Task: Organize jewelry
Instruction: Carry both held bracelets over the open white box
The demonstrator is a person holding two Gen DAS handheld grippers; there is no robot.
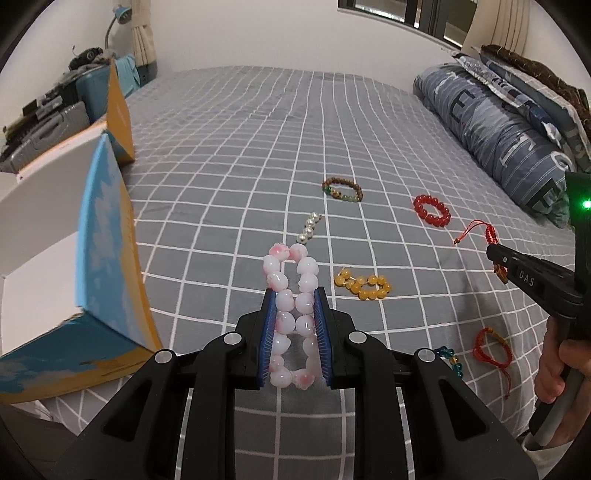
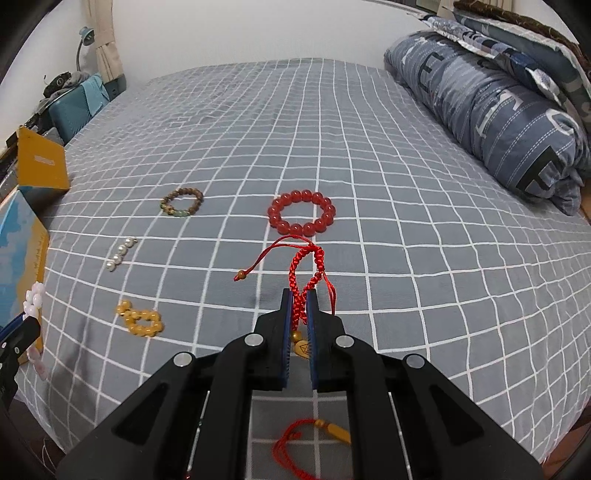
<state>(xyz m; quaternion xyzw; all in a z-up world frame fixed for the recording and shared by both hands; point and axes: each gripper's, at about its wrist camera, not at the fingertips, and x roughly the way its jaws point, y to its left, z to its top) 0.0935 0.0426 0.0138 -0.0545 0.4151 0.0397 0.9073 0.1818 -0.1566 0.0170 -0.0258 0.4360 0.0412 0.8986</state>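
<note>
My left gripper (image 1: 295, 295) is clamped on the pink bead bracelet (image 1: 291, 314), held above the bed (image 1: 369, 110) near its left edge beside the open box (image 1: 99, 229). My right gripper (image 2: 300, 295) grips the red cord bracelet (image 2: 306, 273), lifted over the bed's near edge.

Even indoor light, strong fisheye-warped edges

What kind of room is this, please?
Most likely a bedroom: the jewelry lies on a bed with a grey checked sheet, a rolled blue quilt sits along one side, and a desk lamp stands nearby.
</note>
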